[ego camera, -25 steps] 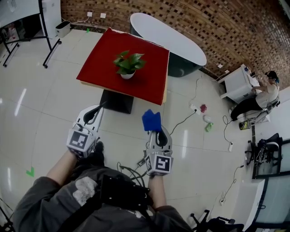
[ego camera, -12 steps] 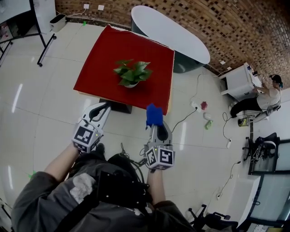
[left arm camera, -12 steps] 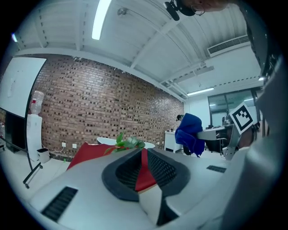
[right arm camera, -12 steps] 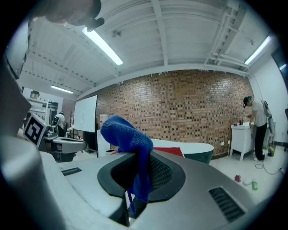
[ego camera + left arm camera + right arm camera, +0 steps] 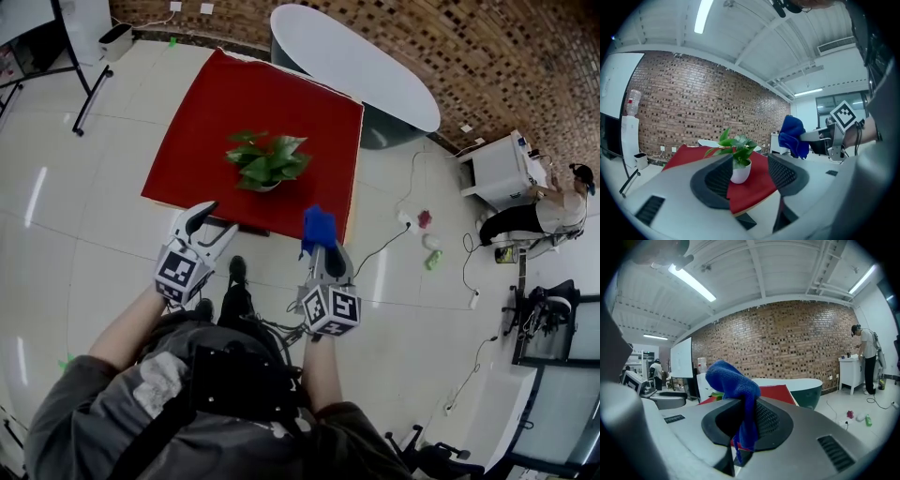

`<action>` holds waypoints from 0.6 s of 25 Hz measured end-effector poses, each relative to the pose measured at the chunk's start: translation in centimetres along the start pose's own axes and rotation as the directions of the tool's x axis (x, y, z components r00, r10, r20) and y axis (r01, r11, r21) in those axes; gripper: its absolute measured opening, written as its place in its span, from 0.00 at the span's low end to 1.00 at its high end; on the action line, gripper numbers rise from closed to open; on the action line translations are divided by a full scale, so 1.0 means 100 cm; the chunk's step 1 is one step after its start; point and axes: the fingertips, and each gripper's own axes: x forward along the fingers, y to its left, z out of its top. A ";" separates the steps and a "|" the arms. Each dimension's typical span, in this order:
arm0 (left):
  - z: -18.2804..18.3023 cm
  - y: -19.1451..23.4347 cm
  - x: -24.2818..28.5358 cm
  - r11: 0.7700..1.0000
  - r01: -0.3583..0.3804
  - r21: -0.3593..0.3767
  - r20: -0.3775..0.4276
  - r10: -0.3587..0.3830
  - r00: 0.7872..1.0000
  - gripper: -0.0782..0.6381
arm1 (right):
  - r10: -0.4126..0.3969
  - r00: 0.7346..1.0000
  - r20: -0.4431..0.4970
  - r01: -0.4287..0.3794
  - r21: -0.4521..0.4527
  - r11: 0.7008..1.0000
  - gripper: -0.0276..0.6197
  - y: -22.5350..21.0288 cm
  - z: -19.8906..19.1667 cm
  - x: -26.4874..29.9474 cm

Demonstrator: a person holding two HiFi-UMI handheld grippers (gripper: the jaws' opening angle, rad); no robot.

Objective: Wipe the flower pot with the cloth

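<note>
Much pale tiled floor (image 5: 56,225) all round in the head view, ending at a brick wall (image 5: 487,56) from twelve to two o'clock. Next in size, a red-topped table (image 5: 291,103) at twelve o'clock, set at a slant, with a white oval table (image 5: 375,70) just behind it toward one o'clock. Farther off at three o'clock, a white cabinet (image 5: 495,173) and a person (image 5: 548,206) seated beside it. From six o'clock, the wearer's two forearms, stretched toward the red table's near edge.

At nine o'clock of its partner and close to that near edge, the left gripper (image 5: 218,217), opening its jaws and pressing on nothing. In its own view, frames the pot in the gap, yet stays short of it, with only red tabletop between. At three o'clock of the left one, the right gripper (image 5: 322,253), clenched on a blue cloth (image 5: 317,227), bunched above the jaws and hanging down between them.

Near the middle of the red top, a green leafy plant (image 5: 267,159). Under its leaves, the small white flower pot (image 5: 266,186), upright on the red surface, apart from both grippers, at eleven o'clock of the cloth.
</note>
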 end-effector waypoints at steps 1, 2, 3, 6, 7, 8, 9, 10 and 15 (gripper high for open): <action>-0.006 0.001 0.008 1.000 0.009 0.018 -0.011 -0.009 1.000 0.53 | 0.012 1.000 -0.007 -0.012 0.005 1.000 0.14 -0.004 -0.003 0.011; -0.012 0.001 0.017 0.999 0.017 0.038 -0.023 -0.016 1.000 0.56 | 0.026 1.000 -0.016 -0.026 0.013 1.000 0.14 -0.009 -0.006 0.023; -0.019 0.003 0.027 0.998 0.020 0.055 -0.034 -0.018 0.999 0.59 | 0.040 0.999 -0.027 -0.039 0.025 0.999 0.14 -0.013 -0.009 0.035; -0.041 0.009 0.060 0.998 0.033 0.049 -0.069 -0.029 0.997 0.64 | 0.073 0.995 -0.068 -0.069 0.064 0.996 0.14 -0.029 -0.023 0.070; -0.048 0.011 0.072 0.999 0.040 0.032 -0.081 -0.037 0.996 0.64 | 0.083 0.993 -0.086 -0.076 0.079 0.994 0.14 -0.034 -0.029 0.082; -0.054 0.015 0.085 0.999 0.042 0.016 -0.093 -0.040 0.995 0.64 | 0.095 0.990 -0.108 -0.084 0.101 0.991 0.14 -0.039 -0.035 0.094; -0.059 0.020 0.097 0.999 0.039 0.005 -0.103 -0.038 0.994 0.66 | 0.110 0.985 -0.135 -0.093 0.128 0.987 0.14 -0.044 -0.042 0.106; -0.064 0.025 0.110 0.999 0.033 -0.003 -0.113 -0.033 0.993 0.67 | 0.128 0.978 -0.166 -0.102 0.159 0.982 0.14 -0.048 -0.048 0.119; -0.078 0.046 0.162 1.000 0.012 -0.011 -0.154 -0.013 0.988 0.69 | 0.231 0.919 -0.320 -0.120 0.331 0.936 0.14 -0.066 -0.083 0.183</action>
